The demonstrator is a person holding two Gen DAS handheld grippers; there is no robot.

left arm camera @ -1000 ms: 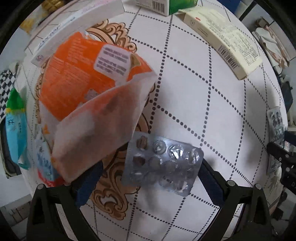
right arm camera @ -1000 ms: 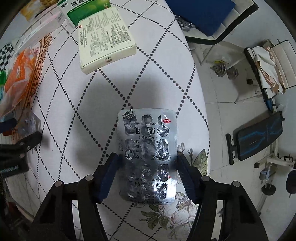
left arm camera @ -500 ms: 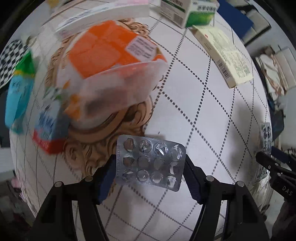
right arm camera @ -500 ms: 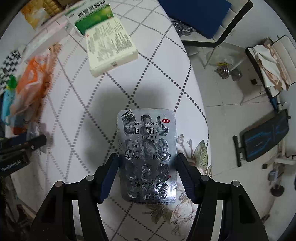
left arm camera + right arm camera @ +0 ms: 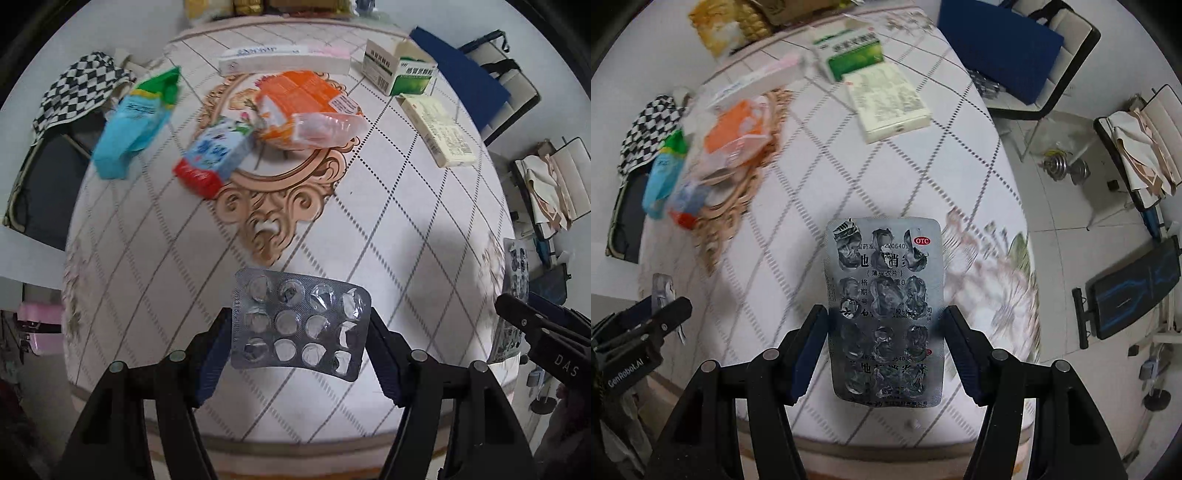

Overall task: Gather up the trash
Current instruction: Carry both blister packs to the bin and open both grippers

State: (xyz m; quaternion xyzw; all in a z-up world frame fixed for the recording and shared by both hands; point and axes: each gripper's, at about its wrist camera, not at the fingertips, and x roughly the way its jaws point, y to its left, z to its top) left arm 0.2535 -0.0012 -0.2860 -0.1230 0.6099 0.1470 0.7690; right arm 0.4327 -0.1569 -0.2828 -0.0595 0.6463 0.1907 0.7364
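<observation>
Left wrist view: my left tongs [image 5: 300, 334] clamp an emptied pill sheet [image 5: 300, 322] above the desk [image 5: 388, 229], near its edge. My right tongs [image 5: 885, 334] pinch a printed foil sheet [image 5: 884, 310] there too.

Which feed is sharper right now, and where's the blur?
Left wrist: mostly sharp, the blister pack crisp, slight smear on the blue carton. Right wrist: its blister pack sharp, but the orange packet and tablecloth are motion-smeared.
</observation>
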